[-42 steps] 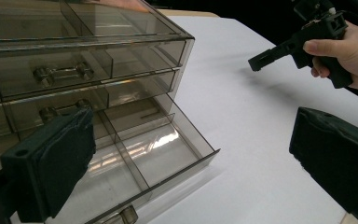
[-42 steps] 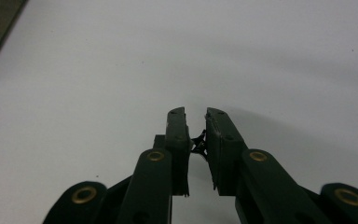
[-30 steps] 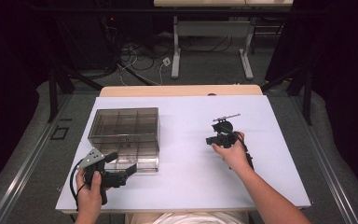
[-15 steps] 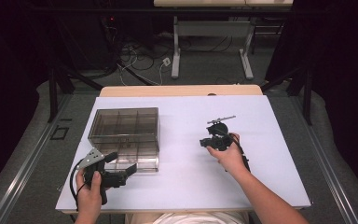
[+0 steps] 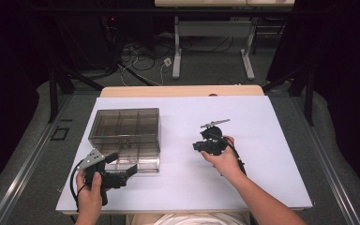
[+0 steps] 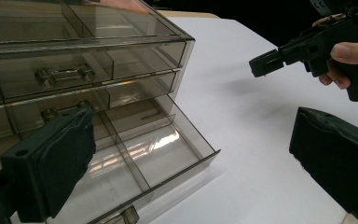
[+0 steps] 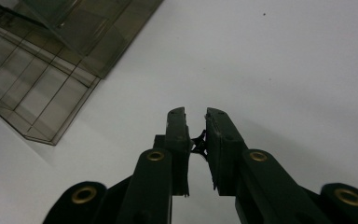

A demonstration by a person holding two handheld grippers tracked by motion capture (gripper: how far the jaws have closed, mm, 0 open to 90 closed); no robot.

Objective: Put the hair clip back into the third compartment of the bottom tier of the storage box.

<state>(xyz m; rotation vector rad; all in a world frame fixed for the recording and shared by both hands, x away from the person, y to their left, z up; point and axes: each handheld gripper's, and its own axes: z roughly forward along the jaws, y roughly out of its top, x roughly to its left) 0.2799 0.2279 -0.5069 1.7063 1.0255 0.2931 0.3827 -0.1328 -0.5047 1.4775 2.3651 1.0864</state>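
Right gripper [image 5: 200, 146], jaws pinching a small black thing [image 7: 199, 141], heads for the open bottom drawer [image 6: 144, 158]; left gripper [image 5: 130, 170] jaws spread; next, drop it inside

- A white table top [image 5: 272, 140] fills the near middle, evenly and brightly lit — a tan wooden edge [image 5: 183, 90] shows along its far side.
- Grey carpet floor [image 5: 206, 70] lies around it.
- Far off stands a light-legged desk [image 5: 211, 42], with loose cables [image 5: 140, 58] on the floor to its left.
- Black curtains [image 5: 342, 70] close both sides — the far room is dim.
- Metal rails [image 5: 23, 164] run along the floor at left and right.
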